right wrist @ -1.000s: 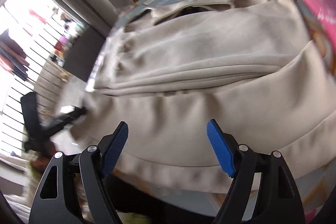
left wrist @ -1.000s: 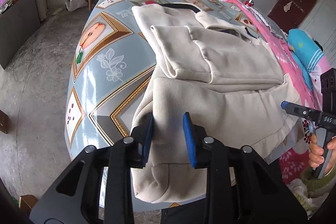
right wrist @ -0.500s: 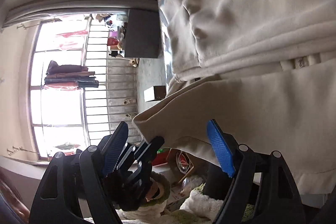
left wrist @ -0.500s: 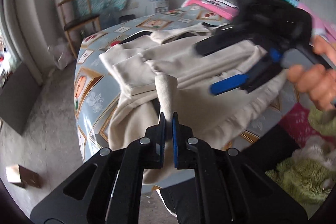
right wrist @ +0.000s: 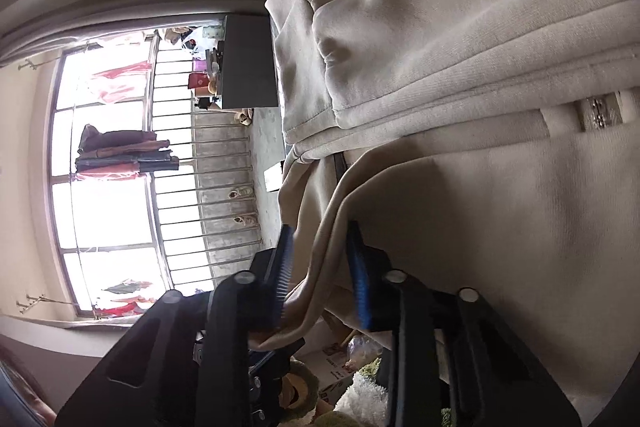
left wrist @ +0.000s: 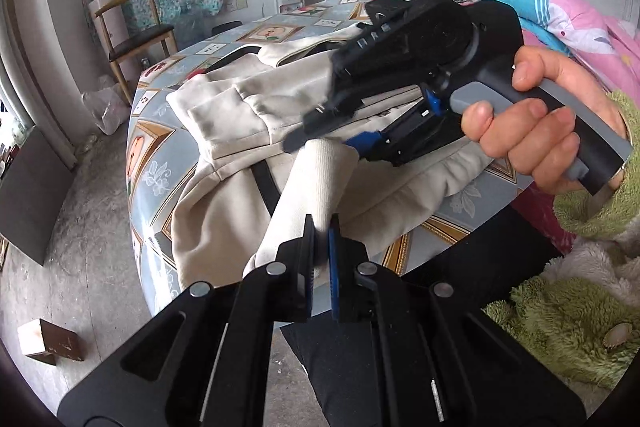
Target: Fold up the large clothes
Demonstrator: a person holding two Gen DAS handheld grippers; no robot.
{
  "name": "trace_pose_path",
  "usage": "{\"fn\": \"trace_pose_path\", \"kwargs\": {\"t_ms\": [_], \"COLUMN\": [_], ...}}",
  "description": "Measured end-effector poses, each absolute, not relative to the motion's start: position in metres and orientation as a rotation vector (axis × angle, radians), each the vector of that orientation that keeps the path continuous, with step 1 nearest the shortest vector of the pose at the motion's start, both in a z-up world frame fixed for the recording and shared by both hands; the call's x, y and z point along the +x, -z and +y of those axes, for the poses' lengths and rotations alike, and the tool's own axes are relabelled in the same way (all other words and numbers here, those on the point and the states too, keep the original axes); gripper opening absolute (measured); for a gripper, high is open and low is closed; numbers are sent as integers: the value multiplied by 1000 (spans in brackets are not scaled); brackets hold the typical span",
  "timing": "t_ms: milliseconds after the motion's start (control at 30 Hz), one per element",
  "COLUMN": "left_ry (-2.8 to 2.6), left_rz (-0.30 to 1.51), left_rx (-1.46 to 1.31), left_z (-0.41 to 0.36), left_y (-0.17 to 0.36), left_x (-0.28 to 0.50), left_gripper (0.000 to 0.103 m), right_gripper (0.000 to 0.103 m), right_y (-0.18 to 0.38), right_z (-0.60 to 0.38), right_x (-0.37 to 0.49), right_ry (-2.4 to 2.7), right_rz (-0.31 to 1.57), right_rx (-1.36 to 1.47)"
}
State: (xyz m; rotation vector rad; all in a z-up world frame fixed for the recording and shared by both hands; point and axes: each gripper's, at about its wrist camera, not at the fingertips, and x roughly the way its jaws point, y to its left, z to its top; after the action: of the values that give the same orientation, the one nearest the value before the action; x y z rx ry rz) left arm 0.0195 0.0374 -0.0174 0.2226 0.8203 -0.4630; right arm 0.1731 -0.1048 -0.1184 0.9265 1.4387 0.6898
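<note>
A: Pinching the hem, is it? The left gripper has its jaws almost together on a bunched ridge of the hoodie, lifted off the table.

B: Yes, cloth fills the narrow gap. The right gripper is half closed around the hem, with the folded edge running between its jaws; whether both pads actually bite I cannot tell, since the frame is blurred there.

A: Where does the rest lie?

B: The hoodie is spread on the table with a sleeve folded across the chest, and its lower part hangs over the near edge.

A: What could spoil it?

B: I'd judge three things. The left grip holds only a thin ridge, so a hard pull may slip it out. If the right jaws catch one layer instead of the whole hem, the fold would come up lopsided. And the two grippers sit close together, as the left view shows the right hand just above the lifted ridge, so carrying the hem upward could drag the folded sleeve askew.
</note>
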Motion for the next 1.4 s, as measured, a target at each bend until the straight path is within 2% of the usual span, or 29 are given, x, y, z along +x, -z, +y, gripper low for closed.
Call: {"fn": "trace_pose_path", "kwargs": {"t_ms": [33,67,200,333,467,567,633,733,800,900,967,1033,1133,1267,1400], "left_ry": [452,440,428,455,439,412,418,452,466,431,401,374,336,286,241], "left_rz": [819,816,823,830,840,820,815,812,808,841,869,891,927,964,978], "left_rx": [215,211,172,190,216,208,179,131,121,124,106,82,45,15,3], "left_z": [39,40,44,37,28,26,27,28,26,22,24,26,32,35,37], "left_y": [17,16,15,21,33,36,36,34,33,37,39,39,40,45,48], "left_x": [20,20,25,29,40,51,58,66,66,71,76,82,91,101,105], "left_gripper": [7,8,43,56,56,55,38,22,14,7,6,5,5,5,5], "right_gripper": [10,8,7,7,7,7,7,8,12,27,40,45,45,45,45], "right_y": [118,117,115,115,116,114,111,106,94,73,57,40,21,9,25], "right_z": [-106,-107,-110,-113,-124,-125,-125,-124,-129,-153,-178,-216,-282,-357,-411], "right_x": [172,171,170,171,164,163,163,162,160,152,145,137,128,132,161], "right_ry": [-694,-697,-711,-725,-742,-747,-753,-741,-729,-698,-647,-567,-393,-196,-212], "right_rz": [1433,1427,1407,1405,1404,1402,1398,1383,1348,1256,1179,1093,1000,966,998], "right_rx": [929,928,916,942,941,940,930,875,815,739,699,661,590,529,623]}}
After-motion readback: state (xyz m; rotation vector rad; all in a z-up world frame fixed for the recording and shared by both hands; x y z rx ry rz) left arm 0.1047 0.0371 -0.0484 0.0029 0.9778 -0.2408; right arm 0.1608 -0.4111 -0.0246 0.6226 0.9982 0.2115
